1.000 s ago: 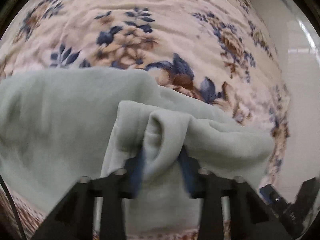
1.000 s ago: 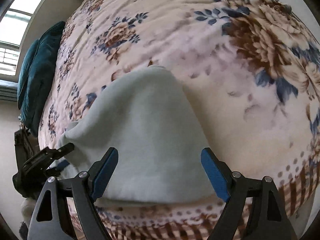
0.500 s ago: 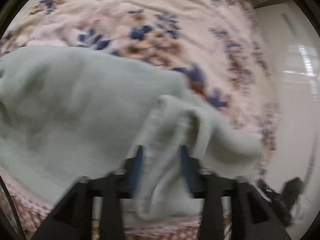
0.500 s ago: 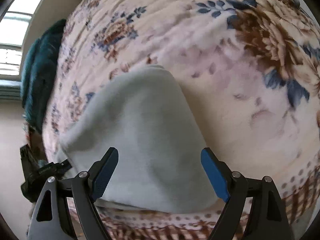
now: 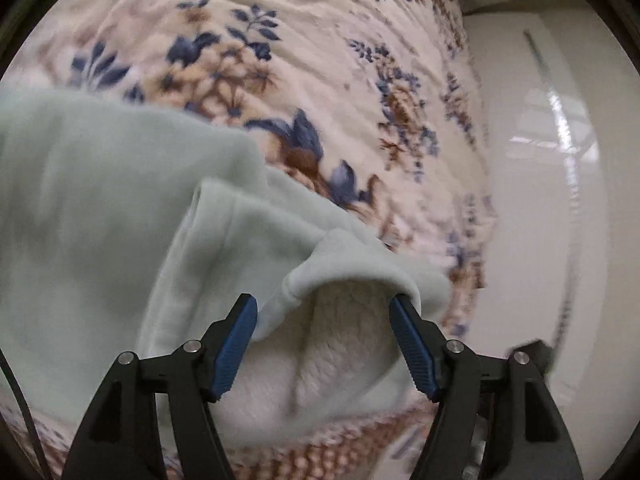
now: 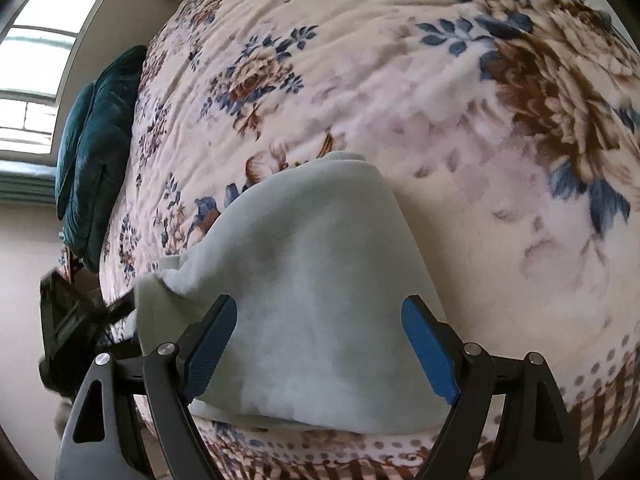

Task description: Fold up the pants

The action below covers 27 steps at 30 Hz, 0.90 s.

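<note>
The pale green fleece pants point(image 5: 100, 216) lie folded on the flowered bed cover. In the left wrist view, an open end of the pants with white fleecy lining point(image 5: 344, 340) sits between my spread blue fingers. My left gripper point(image 5: 324, 308) is open, with its right fingertip just under the fabric edge. In the right wrist view, the pants point(image 6: 316, 288) lie as a smooth folded mound. My right gripper point(image 6: 320, 312) is open above them and holds nothing. The left gripper's dark body point(image 6: 76, 320) shows at the pants' left end.
The flowered blanket point(image 6: 400, 80) covers the bed, and its patterned border point(image 6: 600, 400) runs along the near edge. A dark teal pillow point(image 6: 96, 148) lies at the far left below a window point(image 6: 28, 64). A glossy white wall or floor point(image 5: 560, 200) lies to the right of the bed.
My left gripper has opened and let go of the pants' bunched end, which now lies loose on the bed. My right gripper stayed open over the pants.
</note>
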Each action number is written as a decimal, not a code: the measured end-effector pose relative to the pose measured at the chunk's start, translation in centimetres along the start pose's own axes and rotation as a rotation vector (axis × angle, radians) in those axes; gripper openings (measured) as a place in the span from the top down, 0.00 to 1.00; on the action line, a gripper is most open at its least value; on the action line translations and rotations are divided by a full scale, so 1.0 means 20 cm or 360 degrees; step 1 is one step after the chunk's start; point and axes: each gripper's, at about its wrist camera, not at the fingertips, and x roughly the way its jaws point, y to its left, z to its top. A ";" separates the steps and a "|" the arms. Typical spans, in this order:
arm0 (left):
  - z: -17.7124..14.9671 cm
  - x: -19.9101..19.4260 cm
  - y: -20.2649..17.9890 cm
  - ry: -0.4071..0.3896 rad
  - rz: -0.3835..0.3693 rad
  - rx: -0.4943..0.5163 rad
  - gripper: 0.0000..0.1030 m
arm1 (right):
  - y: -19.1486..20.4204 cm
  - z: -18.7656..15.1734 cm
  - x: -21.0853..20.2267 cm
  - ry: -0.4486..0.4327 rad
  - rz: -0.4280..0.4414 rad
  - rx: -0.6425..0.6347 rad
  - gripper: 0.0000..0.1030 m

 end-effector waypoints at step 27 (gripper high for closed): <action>-0.16 0.03 0.09 -0.0071 0.0532 0.0204 0.96 | -0.09 -0.02 0.11 0.0082 -0.0218 -0.0107 0.23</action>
